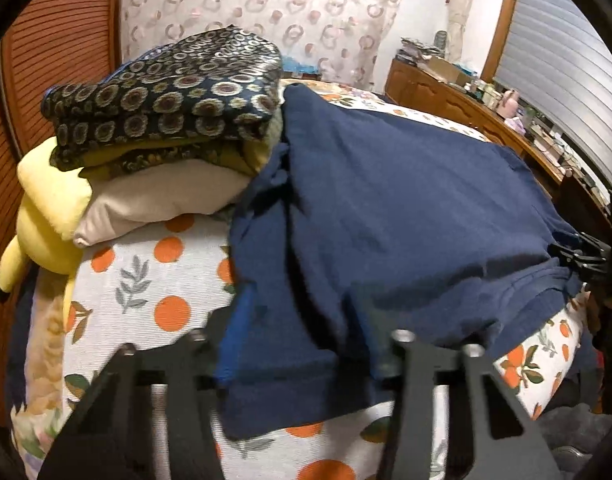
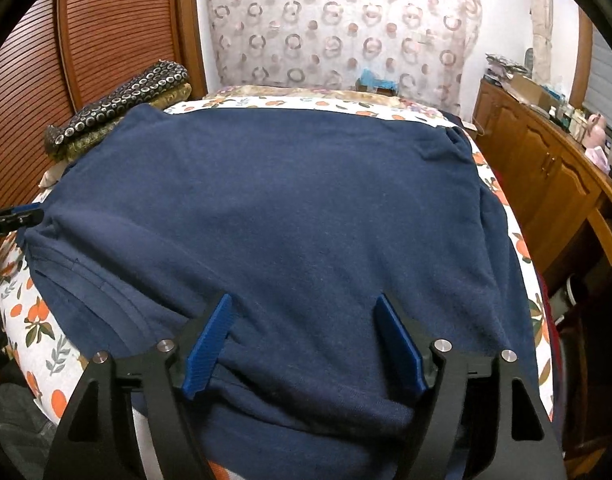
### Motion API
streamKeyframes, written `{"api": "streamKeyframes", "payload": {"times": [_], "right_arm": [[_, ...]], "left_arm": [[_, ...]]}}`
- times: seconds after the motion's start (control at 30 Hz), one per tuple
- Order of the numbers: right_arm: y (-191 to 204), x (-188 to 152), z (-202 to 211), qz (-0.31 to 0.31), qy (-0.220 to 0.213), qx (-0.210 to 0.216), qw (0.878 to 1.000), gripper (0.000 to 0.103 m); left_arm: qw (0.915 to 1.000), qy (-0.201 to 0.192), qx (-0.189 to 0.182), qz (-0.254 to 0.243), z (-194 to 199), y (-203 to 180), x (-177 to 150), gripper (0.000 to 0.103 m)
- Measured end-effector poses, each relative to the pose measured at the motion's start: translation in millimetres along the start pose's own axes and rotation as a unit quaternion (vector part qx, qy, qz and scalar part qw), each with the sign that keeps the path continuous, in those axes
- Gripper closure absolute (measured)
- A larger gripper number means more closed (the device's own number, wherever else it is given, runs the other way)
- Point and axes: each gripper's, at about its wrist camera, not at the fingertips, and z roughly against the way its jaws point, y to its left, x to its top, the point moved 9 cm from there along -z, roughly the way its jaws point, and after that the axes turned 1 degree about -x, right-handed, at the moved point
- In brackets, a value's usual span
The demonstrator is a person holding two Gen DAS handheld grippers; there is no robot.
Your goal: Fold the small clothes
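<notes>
Two grippers work one navy garment (image 2: 289,208) spread flat across the bed (image 2: 37,320), its long axis running side to side. Left gripper (image 1: 301,344) jaws are closed on its near-left hem; right gripper (image 2: 306,340) jaws stand wide above the near edge, gripping nothing. No writing is legible.

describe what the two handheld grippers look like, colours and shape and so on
Both look alike. The right gripper has black angular arms with triangular cut-outs, round silver bolts at the pivots, and two flat ribbed blue finger pads. The left gripper has the same black frame and silver bolts; its blue pads are mostly hidden by dark blue fabric. No cables, markings, sleeves or hands are visible.
</notes>
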Motion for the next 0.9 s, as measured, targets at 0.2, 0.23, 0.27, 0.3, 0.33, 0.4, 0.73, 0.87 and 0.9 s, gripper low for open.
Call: {"api": "streamKeyframes", "payload": {"times": [0.2, 0.23, 0.27, 0.3, 0.33, 0.4, 0.73, 0.87, 0.9], "right_arm": [[7, -7, -2, 0.006, -0.005, -0.002, 1.0, 0.023], [6, -6, -3, 0.005, -0.005, -0.002, 1.0, 0.023], [6, -10, -1, 0.006, -0.005, -0.001, 1.0, 0.023], [5, -10, 0, 0.006, -0.005, 0.0, 1.0, 0.023], [3, -12, 3, 0.005, -0.005, 0.001, 1.0, 0.022], [2, -14, 6, 0.004, -0.004, 0.001, 1.0, 0.022], [-25, -20, 27, -0.052, -0.01, 0.002, 0.999, 0.022], [-31, -26, 38, -0.057, -0.017, -0.005, 0.998, 0.022], [-31, -27, 41, -0.058, -0.02, -0.006, 0.998, 0.022]], "left_arm": [[0.9998, 0.002, -0.009, -0.016, -4, -11, 6, 0.095], [0.9997, -0.004, -0.013, -0.021, -2, -15, 9, 0.096], [0.9993, -0.015, -0.024, -0.024, 2, -20, 14, 0.096], [0.9988, -0.026, -0.033, -0.027, 7, -26, 20, 0.096], [0.9984, -0.031, -0.037, -0.031, 11, -30, 24, 0.096], [0.9969, -0.051, -0.048, -0.038, 20, -42, 37, 0.096], [0.9824, -0.083, -0.122, -0.114, 35, -125, 101, 0.096], [0.9743, -0.095, -0.154, -0.134, 39, -160, 122, 0.096], [0.9722, -0.098, -0.16, -0.14, 40, -169, 126, 0.096]]}}
